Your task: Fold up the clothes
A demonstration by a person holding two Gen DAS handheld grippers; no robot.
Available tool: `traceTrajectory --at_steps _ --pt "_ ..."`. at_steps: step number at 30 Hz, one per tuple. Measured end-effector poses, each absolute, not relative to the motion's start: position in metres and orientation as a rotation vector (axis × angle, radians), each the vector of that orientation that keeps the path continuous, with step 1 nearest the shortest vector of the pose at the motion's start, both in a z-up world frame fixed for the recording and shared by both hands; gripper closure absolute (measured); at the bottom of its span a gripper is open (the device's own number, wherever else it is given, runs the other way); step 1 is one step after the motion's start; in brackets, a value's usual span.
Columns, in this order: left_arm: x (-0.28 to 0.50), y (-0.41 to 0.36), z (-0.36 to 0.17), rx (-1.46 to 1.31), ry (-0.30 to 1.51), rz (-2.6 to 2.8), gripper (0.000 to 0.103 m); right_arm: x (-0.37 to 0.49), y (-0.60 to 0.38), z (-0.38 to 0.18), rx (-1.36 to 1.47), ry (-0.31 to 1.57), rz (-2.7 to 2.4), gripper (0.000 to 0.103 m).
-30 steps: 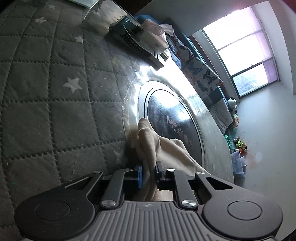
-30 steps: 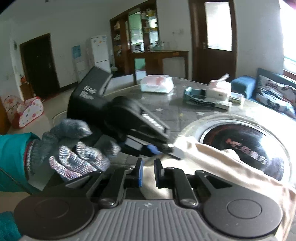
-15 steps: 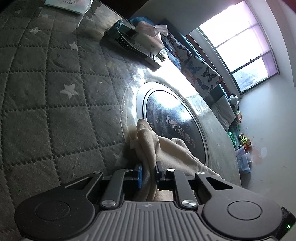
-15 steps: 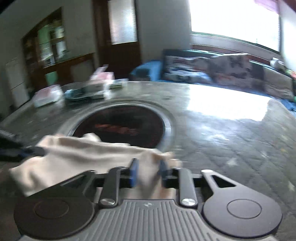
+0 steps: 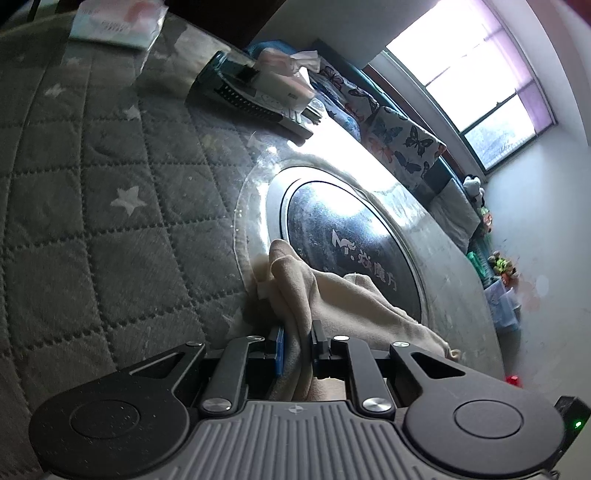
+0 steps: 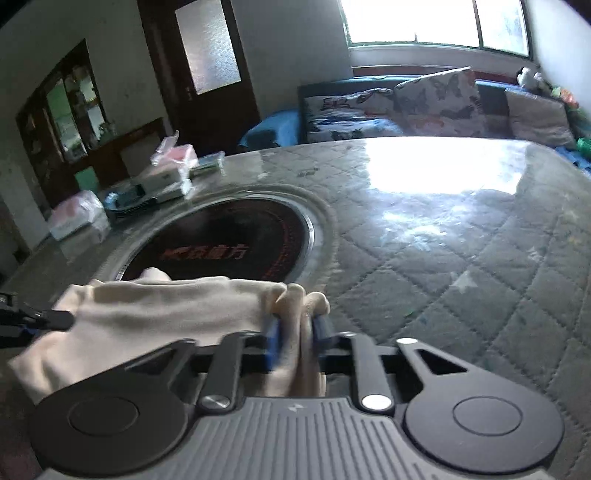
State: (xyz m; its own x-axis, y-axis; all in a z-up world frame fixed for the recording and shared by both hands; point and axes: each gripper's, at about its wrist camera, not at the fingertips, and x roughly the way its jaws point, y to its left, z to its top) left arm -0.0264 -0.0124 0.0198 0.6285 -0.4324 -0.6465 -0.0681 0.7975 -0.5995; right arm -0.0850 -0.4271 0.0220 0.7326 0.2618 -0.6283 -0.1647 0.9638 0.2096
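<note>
Both tongs clamp cream cloth | right tongs closing | left tongs | hob lettering illegible

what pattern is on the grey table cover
Quilted grey diamonds with small white stars on the table cover, clearest in the left wrist view.

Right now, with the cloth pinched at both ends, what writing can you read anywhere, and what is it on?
"Mr." then Chinese characters ending in "魔方": white print on the round black cooktop set into the table; the middle character is unclear.
The same print shows red in the right wrist view, too blurred to read.
Plastic packet at the table's far edge: print too small to read.
White box on the tray: marks too small to read.
Cloth: no writing visible.
</note>
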Motion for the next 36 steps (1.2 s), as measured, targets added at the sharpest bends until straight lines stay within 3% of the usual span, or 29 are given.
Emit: traceTrajectory --at_steps 9,21,36 --pt "-0.025 -0.045 0.059 -0.527 0.81 -0.304 0.089 -0.11 -0.44 0.061 0.129 0.581 0.229 0.093" --pt "0.014 -0.162 0.093 -0.428 0.765 -0.46 0.09 -0.121 -0.517 0.104 0.064 0.479 -0.002 0.093" --pt "0.047 -0.276 0.073 -0.253 0.833 -0.522 0.089 -0.101 -0.588 0.083 0.058 0.532 -0.193 0.093"
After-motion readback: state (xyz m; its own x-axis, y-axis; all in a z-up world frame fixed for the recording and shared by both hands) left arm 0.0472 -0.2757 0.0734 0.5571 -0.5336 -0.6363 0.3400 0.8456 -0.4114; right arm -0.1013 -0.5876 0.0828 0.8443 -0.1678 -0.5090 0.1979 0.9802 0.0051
